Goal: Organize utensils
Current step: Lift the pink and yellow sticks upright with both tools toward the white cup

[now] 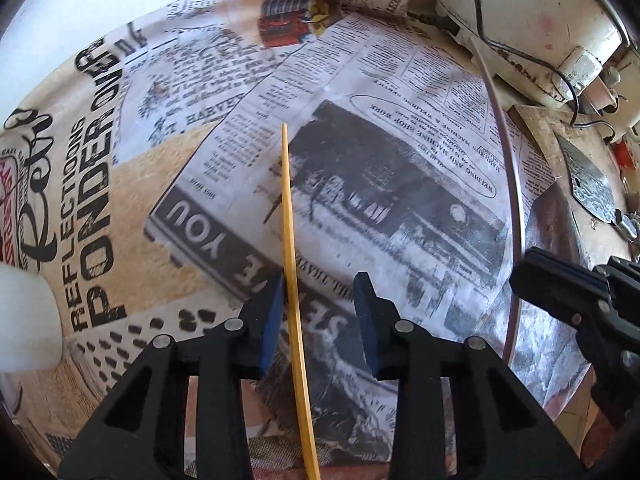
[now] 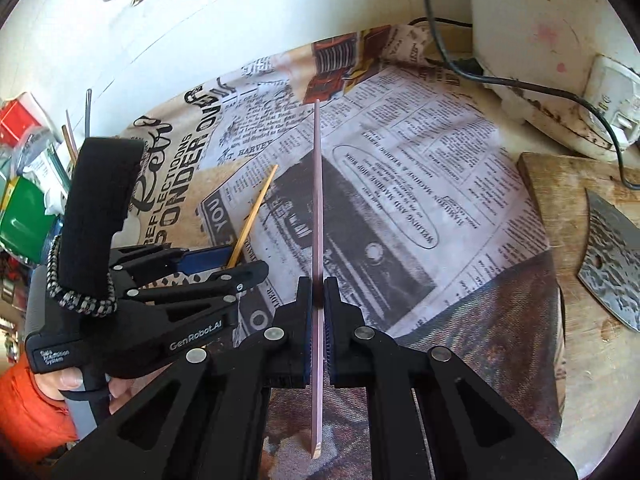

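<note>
From the left wrist, my left tongs [image 1: 320, 294] stood wide, the yellow stick [image 1: 289, 240] lying between them against the left pad, its long axis running straight ahead over the worktop [image 1: 400, 200]; I couldn't tell whether it rested or hung. Its near end was cut off.

From the right wrist, my right tongs [image 2: 319, 296] pinched the pink stick [image 2: 317, 208], pointing forward; the yellow stick lay to the left.

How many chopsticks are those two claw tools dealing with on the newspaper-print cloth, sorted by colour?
Yellow chopstick: 1, lying between the open fingers of the left gripper.
Pink chopstick: 1, clamped in the right gripper.
Total: 2, counting only those at the grippers; thin sticks at the far left edge are too unclear to count.
</note>
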{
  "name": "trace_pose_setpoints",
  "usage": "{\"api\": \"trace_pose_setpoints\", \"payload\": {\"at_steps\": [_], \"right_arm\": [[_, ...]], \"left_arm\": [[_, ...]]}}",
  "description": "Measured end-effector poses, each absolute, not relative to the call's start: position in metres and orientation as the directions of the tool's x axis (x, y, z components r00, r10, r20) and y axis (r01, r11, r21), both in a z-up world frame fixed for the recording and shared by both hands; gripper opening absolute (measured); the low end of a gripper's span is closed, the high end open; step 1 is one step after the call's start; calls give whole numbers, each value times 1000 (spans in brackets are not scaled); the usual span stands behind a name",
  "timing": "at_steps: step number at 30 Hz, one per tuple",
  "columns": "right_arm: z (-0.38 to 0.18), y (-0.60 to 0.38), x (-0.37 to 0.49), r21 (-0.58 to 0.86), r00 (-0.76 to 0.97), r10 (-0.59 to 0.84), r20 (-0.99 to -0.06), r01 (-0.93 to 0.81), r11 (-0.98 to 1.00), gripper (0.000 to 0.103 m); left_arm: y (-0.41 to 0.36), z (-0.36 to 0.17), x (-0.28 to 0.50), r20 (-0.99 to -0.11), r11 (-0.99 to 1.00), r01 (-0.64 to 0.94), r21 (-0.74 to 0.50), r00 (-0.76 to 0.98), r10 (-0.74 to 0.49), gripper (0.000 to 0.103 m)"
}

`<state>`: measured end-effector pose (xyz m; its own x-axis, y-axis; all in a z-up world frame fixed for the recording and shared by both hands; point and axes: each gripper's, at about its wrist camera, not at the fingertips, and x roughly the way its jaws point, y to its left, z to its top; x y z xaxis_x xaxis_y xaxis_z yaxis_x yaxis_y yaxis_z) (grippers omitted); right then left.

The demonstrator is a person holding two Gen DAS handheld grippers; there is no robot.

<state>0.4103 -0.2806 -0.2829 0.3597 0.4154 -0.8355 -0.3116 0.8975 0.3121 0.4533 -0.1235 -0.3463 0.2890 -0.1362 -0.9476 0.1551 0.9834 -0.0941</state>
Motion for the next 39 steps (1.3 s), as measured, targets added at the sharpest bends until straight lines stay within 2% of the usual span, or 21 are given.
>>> {"api": "trace_pose_setpoints", "payload": {"at_steps": [2, 4, 6, 17, 26, 39], "right_arm": [[-281, -283, 410, 312, 370, 415, -831, -307, 899, 5], [-278, -283, 408, 310, 381, 414, -827, -306, 900, 5], [-276, -285, 408, 318, 386, 422, -820, -306, 898, 5], [-257, -281, 400, 330, 415, 450, -791, -331, 884, 5], [-234, -269, 392, 321, 453, 472, -756, -372, 871, 5], [-196, -227, 377, 288, 464, 530, -710, -495, 819, 5]], "left_arm": [[-127, -346, 459, -951, 981, 172, -84, 281, -131, 30], [-130, -347, 462, -953, 981, 184, -70, 280, -120, 20], [-128, -347, 465, -955, 980, 185, -75, 270, -125, 3], [-127, -337, 450, -949, 987, 143, -76, 293, -116, 3], [-96, -280, 404, -891, 993, 97, -62, 443, -99, 3], [-38, -208, 365, -770, 992, -40, -123, 634, -69, 3]]}}
